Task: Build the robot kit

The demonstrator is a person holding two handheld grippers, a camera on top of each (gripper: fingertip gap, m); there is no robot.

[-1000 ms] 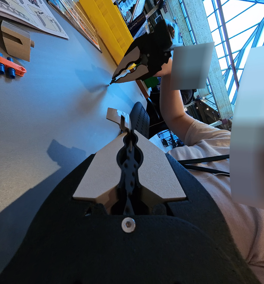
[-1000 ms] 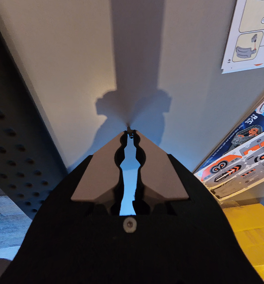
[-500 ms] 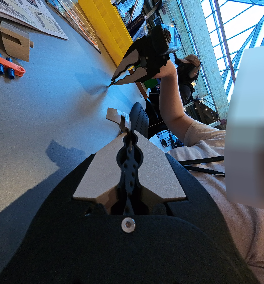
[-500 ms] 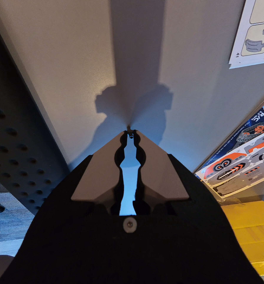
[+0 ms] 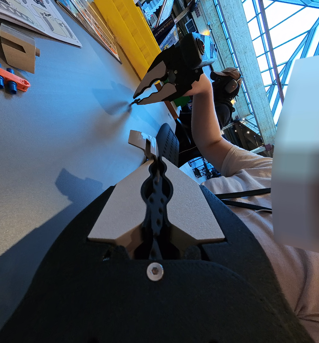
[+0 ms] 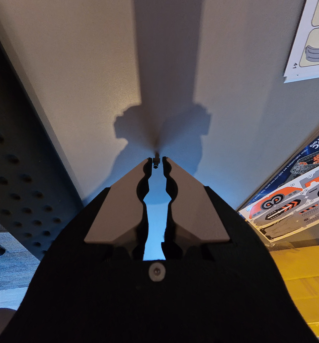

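My left gripper [image 5: 155,160] is shut on a tan angled plastic piece [image 5: 142,142] and holds it just above the grey table [image 5: 62,130] near its edge. My right gripper [image 6: 156,161] points down at the table, its jaws a little apart. A tiny black pin [image 6: 155,163] stands on end on the table between its tips, with a narrow gap on each side. In the left wrist view the right gripper [image 5: 136,100] shows farther off, tips at the table with the pin [image 5: 135,101].
An orange beam with two blue pins [image 5: 8,79] and a tan block [image 5: 17,50] lie at the far left. An instruction sheet [image 6: 311,37], a printed sticker sheet [image 6: 294,194] and a yellow box [image 6: 303,287] lie nearby. A black perforated chair back [image 5: 168,143] stands beyond the table edge. Some 25 cm of space lies between my two pairs of fingers.
The right gripper's jaws have parted slightly, so the black pin now stands free between the tips. The left gripper still holds the tan piece in place.
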